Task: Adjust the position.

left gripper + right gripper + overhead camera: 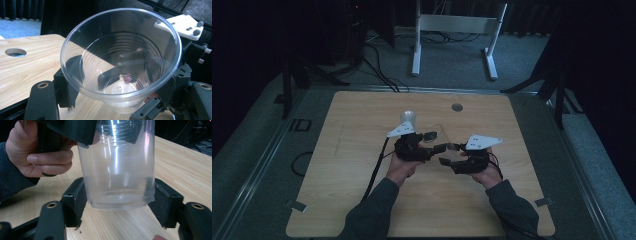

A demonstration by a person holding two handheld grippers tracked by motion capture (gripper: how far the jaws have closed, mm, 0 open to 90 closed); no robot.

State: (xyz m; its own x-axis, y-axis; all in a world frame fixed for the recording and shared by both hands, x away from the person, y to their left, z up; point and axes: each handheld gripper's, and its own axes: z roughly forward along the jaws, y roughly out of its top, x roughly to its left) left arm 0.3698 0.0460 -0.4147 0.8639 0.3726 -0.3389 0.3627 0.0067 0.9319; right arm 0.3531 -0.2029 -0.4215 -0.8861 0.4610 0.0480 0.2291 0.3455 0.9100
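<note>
Jaws of the left gripper (428,141) and right gripper (451,154) both clamp one clear plastic cup (120,60), held between them above the bench (362,165). Lift done; separation or set-down apparently remains.
</note>
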